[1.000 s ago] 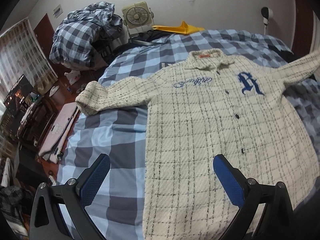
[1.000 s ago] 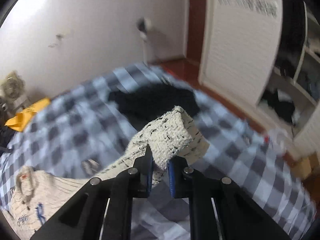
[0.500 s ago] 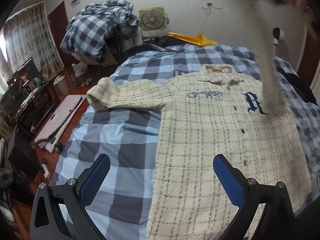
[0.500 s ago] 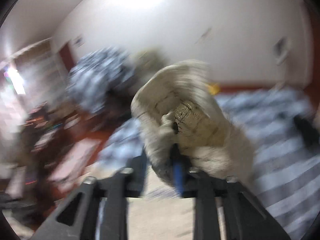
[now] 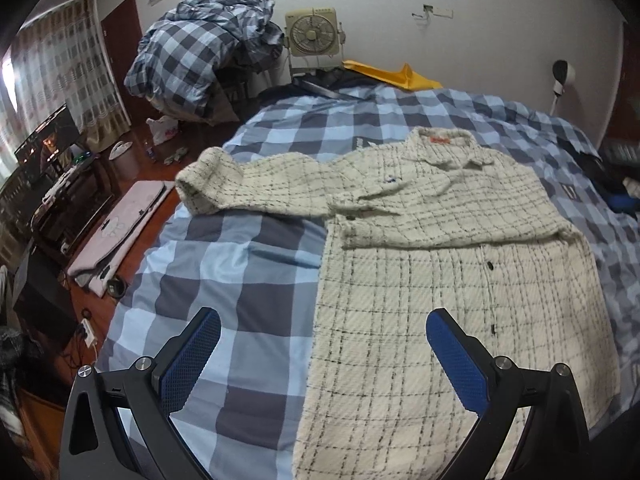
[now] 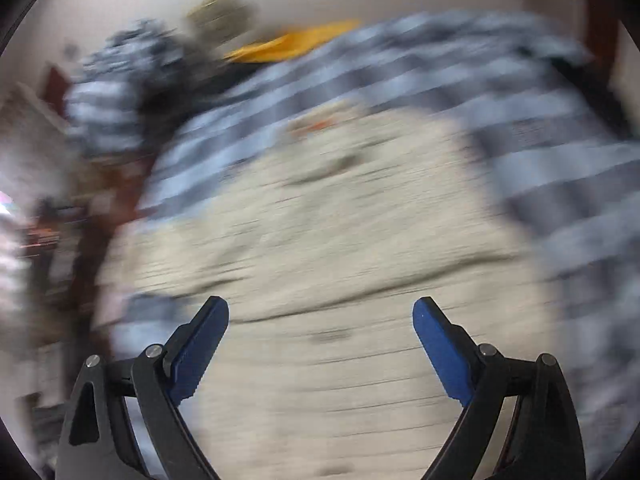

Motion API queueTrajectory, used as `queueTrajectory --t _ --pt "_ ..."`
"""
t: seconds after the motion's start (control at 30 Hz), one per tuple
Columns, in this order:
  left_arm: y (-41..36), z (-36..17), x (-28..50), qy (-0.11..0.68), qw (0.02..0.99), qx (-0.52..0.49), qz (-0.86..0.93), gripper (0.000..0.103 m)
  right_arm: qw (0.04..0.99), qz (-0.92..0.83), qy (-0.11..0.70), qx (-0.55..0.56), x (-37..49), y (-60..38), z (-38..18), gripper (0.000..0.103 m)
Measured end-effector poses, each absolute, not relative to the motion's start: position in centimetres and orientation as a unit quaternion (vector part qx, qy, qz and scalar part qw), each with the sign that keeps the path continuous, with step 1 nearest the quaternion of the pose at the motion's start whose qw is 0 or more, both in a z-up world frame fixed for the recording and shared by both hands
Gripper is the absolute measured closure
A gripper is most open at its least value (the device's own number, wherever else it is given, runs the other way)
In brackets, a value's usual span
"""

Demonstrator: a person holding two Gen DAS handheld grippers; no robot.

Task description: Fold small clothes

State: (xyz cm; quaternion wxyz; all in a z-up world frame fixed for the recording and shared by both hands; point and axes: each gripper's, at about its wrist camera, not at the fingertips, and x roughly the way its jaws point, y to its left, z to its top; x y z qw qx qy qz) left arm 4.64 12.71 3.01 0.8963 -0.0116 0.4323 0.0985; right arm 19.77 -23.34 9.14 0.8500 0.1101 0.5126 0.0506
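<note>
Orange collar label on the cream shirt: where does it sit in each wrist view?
Left wrist: the label sits upper right of centre, at the shirt's collar.
Right wrist: a blurred orange smear just above centre, at the shirt's top edge.
Shared landmark: the yellow envelope beyond the collar.

shirt — cream plaid, buttoned | flat on bed | one sleeve folded across chest

Cream black-checked shirt, blue-checked bedspread
</note>
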Motion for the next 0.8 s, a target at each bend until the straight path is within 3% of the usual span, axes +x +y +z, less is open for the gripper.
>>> queueTrajectory --t 0.27,0.37,0.5,0.57,0.6,0.67,0.8 --pt "11.4 0.3 6.5 0.476 0.874 0.000 0.100 0.000 0.824 -0.105 0.550 0.086 22.3 -33.8 0.9 0.011" --pt "10.8 -0.3 6.6 0.481 0.871 0.018 0.100 0.000 0.806 -0.068 0.587 0.039 23.7 -32.7 -1.8 0.011" --pt "10.6 -1.3 7.0 0.494 0.864 0.021 0.094 0.000 0.822 -0.013 0.569 -0.015 25.3 -28.7 -2.3 0.014" --pt "10.6 -1.8 7.2 0.501 0.860 0.023 0.094 0.000 0.826 -0.018 0.563 -0.033 26.3 -27.9 -2.5 0.032" --pt "10.5 -2.0 7.2 0.503 0.859 0.024 0.095 0.000 0.822 -0.017 0.569 -0.022 26.8 -28.0 -2.8 0.062" --pt "10.5 -2.2 7.2 0.506 0.857 0.025 0.096 0.000 0.797 -0.011 0.601 0.057 27.5 -29.7 -4.6 0.097" --pt "10.7 -2.3 7.2 0.506 0.856 0.024 0.101 0.000 0.771 -0.030 0.600 0.211 27.5 -34.7 -6.7 0.097"
